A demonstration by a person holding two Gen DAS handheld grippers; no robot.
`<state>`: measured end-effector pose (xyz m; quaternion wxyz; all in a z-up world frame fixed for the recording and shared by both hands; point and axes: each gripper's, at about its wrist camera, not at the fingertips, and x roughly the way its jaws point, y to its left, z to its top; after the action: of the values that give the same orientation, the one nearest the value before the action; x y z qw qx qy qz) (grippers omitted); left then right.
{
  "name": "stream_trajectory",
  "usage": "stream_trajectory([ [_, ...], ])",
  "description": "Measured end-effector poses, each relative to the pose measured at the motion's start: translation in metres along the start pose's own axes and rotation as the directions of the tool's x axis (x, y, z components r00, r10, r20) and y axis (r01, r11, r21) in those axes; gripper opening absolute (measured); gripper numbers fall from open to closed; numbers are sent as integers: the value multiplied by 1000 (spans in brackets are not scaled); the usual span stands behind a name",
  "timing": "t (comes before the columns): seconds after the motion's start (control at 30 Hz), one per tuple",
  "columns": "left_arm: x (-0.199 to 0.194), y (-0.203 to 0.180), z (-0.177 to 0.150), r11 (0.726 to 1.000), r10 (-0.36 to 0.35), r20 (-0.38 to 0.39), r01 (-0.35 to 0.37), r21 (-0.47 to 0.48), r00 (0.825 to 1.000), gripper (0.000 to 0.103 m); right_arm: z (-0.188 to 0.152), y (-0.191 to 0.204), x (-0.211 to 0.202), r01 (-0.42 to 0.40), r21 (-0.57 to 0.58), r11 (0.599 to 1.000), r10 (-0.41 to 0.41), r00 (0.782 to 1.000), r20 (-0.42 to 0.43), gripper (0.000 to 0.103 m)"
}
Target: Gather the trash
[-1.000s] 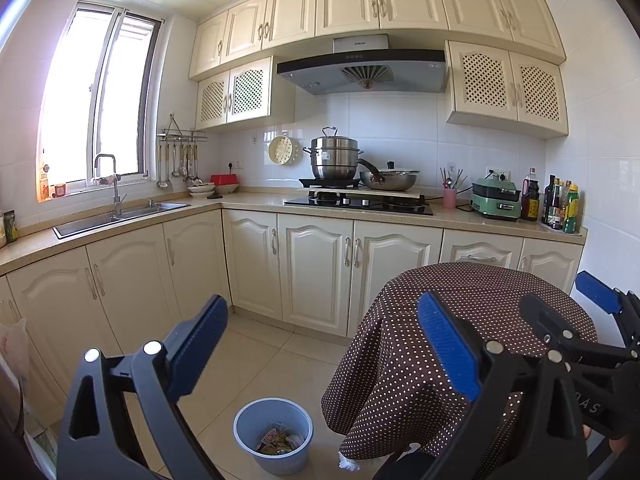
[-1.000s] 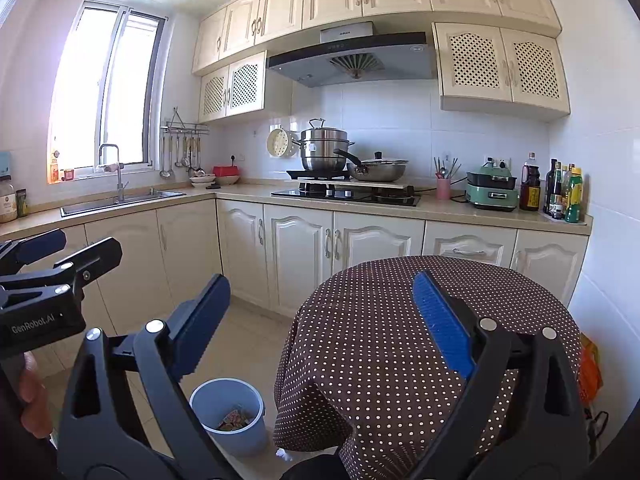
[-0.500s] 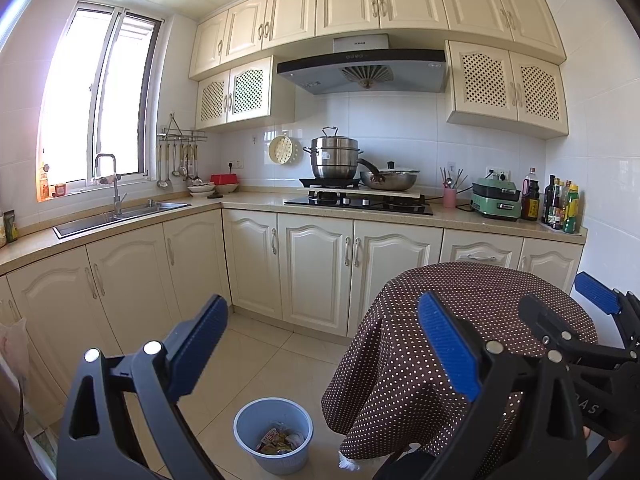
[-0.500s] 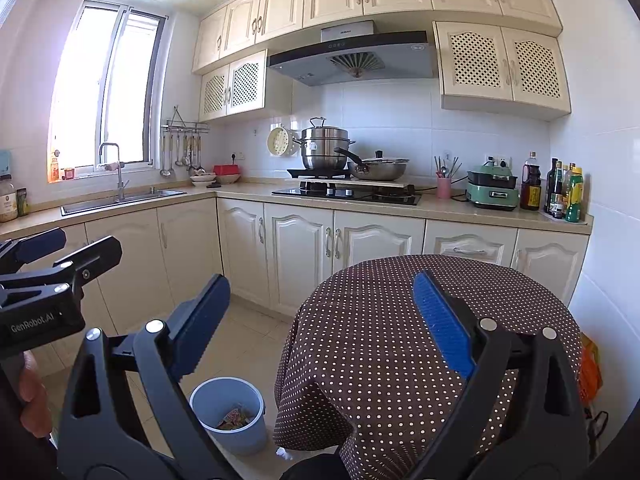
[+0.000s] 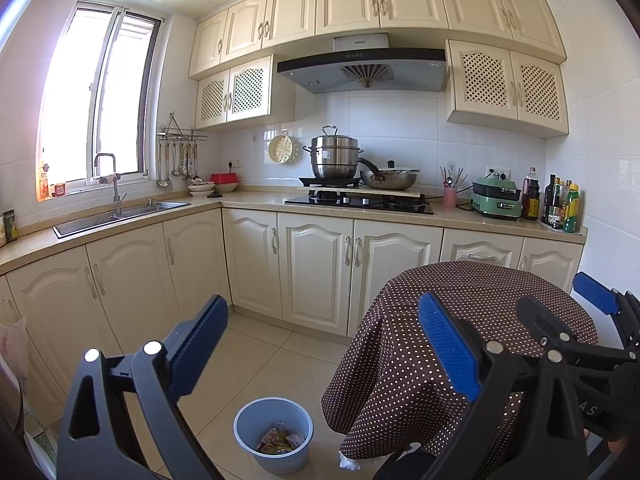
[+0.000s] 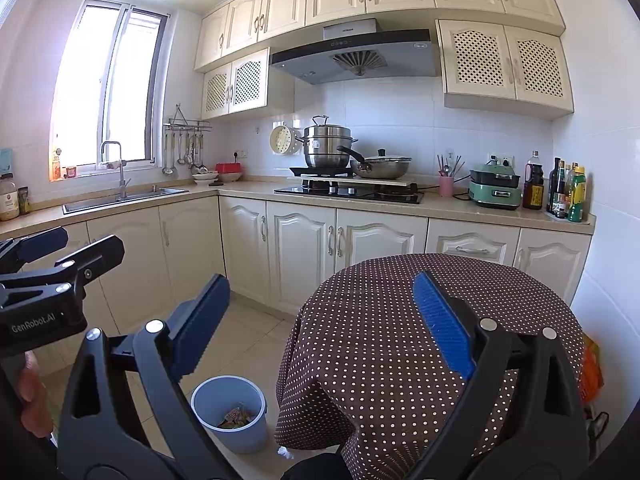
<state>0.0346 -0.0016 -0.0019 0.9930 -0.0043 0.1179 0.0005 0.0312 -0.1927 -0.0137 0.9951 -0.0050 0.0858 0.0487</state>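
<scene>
A light blue bin stands on the tiled floor beside the round table, with crumpled wrappers inside. It also shows in the right wrist view. The round table has a brown dotted cloth; its top is bare. My left gripper is open and empty, held above the floor and bin. My right gripper is open and empty over the table's left edge. The right gripper shows at the right edge of the left wrist view. The left gripper shows at the left edge of the right wrist view.
Cream cabinets and an L-shaped counter run along the back and left. A sink, a hob with pots, a green cooker and bottles stand on it. An orange bag hangs right of the table.
</scene>
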Motion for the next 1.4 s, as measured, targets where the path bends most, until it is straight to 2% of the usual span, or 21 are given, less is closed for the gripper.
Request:
stream_trajectory([
  [1.4, 4, 2, -3, 1000, 2, -16, -2, -1, 1000, 94, -5, -2, 5, -3, 1, 1000, 3, 1000, -16, 91],
])
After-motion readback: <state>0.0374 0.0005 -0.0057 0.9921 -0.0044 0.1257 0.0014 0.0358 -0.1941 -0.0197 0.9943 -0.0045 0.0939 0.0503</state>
